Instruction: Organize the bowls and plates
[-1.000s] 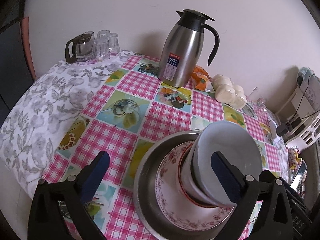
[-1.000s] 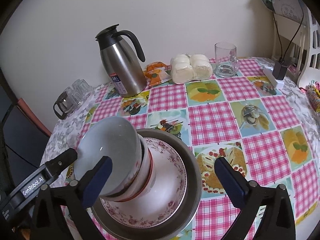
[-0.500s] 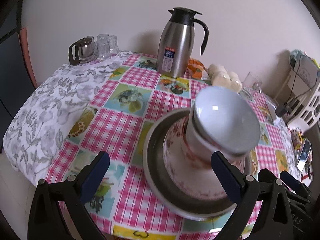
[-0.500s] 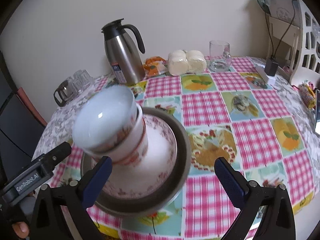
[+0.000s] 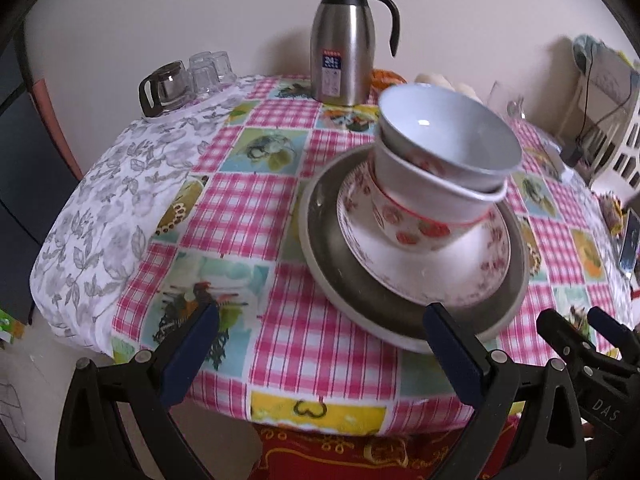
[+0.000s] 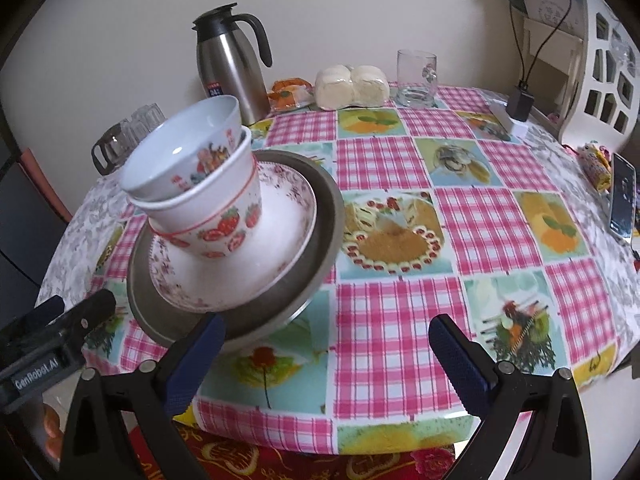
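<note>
Both our grippers, left gripper (image 5: pixel 320 344) and right gripper (image 6: pixel 326 354), gape empty; the stacked bowls (image 6: pixel 192 184) sit between them, ahead.

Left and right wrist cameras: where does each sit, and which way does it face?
Left wrist: on the open left gripper, facing the table, stacked bowls right of centre; right gripper at the right edge.
Right wrist: on the open right gripper, bowls left; left gripper at the left edge.
Shared: bowls, steel jug.

Two nested bowls (image 6: pixel 196 184) on floral plate (image 6: pixel 280 240), metal dish (image 6: pixel 316 280), gripper (image 6: pixel 326 354) agape
</note>
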Demonstrator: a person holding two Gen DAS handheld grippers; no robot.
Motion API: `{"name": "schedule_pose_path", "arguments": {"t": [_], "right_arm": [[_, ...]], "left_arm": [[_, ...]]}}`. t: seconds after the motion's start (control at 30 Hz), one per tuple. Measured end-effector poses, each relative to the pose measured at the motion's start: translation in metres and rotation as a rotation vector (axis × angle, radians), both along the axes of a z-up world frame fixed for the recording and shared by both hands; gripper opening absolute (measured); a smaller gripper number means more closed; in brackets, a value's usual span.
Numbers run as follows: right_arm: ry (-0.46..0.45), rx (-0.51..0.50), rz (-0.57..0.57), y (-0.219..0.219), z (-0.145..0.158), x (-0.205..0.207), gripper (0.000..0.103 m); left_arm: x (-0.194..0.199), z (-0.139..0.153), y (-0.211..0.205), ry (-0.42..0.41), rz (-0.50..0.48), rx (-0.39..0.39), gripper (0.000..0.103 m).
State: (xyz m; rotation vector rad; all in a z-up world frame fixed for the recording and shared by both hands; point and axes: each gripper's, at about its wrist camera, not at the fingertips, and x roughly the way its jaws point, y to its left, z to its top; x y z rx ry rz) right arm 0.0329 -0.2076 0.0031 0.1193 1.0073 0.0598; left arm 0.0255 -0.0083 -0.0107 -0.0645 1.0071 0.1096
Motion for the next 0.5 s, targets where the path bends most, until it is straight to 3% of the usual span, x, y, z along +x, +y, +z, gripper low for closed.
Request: {"name": "schedule_pose_path", "arguments": {"t": [0.5], "right_arm": [[0.0, -0.006, -0.037, -0.013, 0.003, -0.024, 0.103]], "left_arm": [[-0.017, 0.003, -0.019, 0.043, -0.029, 0.062, 0.101]]}}
